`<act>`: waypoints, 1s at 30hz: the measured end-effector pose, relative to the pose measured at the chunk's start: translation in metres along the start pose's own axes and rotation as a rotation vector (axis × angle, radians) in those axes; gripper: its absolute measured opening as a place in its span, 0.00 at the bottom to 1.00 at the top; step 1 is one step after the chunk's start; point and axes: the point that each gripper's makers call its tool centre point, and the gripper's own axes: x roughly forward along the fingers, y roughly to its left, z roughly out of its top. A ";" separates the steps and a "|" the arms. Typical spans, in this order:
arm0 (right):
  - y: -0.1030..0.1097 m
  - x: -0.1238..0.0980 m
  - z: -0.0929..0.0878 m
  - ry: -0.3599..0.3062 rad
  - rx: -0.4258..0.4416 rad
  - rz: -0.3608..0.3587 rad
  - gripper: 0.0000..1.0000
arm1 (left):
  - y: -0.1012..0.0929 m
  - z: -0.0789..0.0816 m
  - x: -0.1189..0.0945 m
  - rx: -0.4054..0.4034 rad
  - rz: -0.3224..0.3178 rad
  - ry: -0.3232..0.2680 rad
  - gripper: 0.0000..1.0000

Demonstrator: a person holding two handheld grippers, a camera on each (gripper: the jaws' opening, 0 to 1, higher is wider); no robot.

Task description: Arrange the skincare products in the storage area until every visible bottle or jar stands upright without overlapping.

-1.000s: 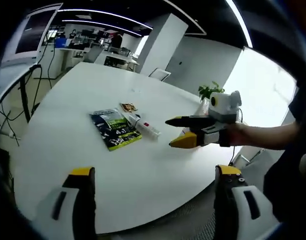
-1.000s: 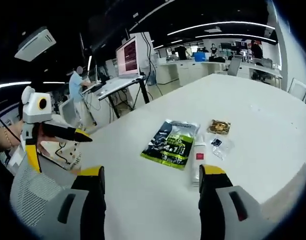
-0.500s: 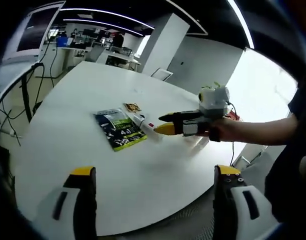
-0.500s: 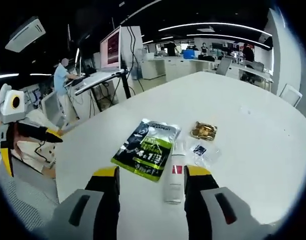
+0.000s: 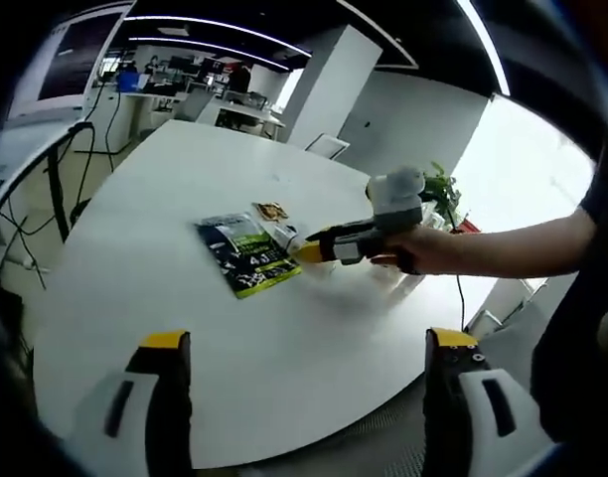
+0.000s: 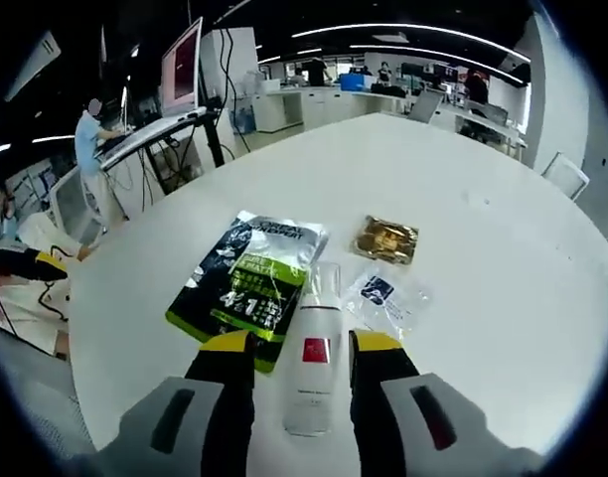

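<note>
The right tool (image 6: 301, 350), at the lower centre of the right gripper view, has its two yellow-tipped jaws set part-open to either side of a white bottle (image 6: 311, 361) that lies flat on the white surface (image 6: 503, 268); the jaws flank the bottle's lower body closely, but whether they already touch it cannot be told, and the bottle is not lifted. The bottle has a clear cap pointing toward the upper part of the frame and a small red label at mid-body. Just left of it, with its edge touching or nearly touching the bottle, lies a dark green and black sachet (image 6: 246, 278); to the right of the cap lies a small clear packet (image 6: 380, 295), and above that a small gold-brown packet (image 6: 384, 239). In the left gripper view the left tool (image 5: 302, 348) rises from the bottom edge with its jaws wide apart and nothing between them, well apart from the products, while the right tool appears at centre frame held by a person's hand (image 5: 423, 248), its tip at the cluster of products. Judged from these views, the task is at an early stage: the bottle is lying down, not yet upright, and the flat packets remain crowded together around it.
</note>
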 end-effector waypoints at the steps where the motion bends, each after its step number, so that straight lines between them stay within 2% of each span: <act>1: -0.002 0.001 -0.002 0.022 -0.034 -0.013 0.32 | 0.001 -0.001 0.001 -0.008 -0.002 0.001 0.91; 10: -0.008 0.008 -0.007 0.070 -0.019 -0.036 0.26 | 0.004 0.000 0.004 -0.007 -0.001 0.011 0.90; 12: -0.008 0.010 -0.006 0.063 -0.021 -0.030 0.25 | 0.005 -0.001 0.006 -0.013 -0.003 0.012 0.89; 13: -0.009 0.014 -0.007 0.077 -0.041 -0.022 0.24 | 0.005 -0.002 0.006 -0.015 -0.003 0.014 0.89; 16: -0.010 0.016 -0.008 0.116 -0.029 -0.016 0.25 | 0.006 -0.003 0.009 -0.015 -0.004 0.019 0.89; 24: -0.007 0.015 -0.012 0.170 -0.007 -0.012 0.21 | 0.001 -0.003 0.012 -0.015 -0.016 0.023 0.90; 30: -0.009 0.015 -0.011 0.171 -0.015 -0.029 0.21 | 0.005 -0.001 0.010 0.009 0.002 0.024 0.89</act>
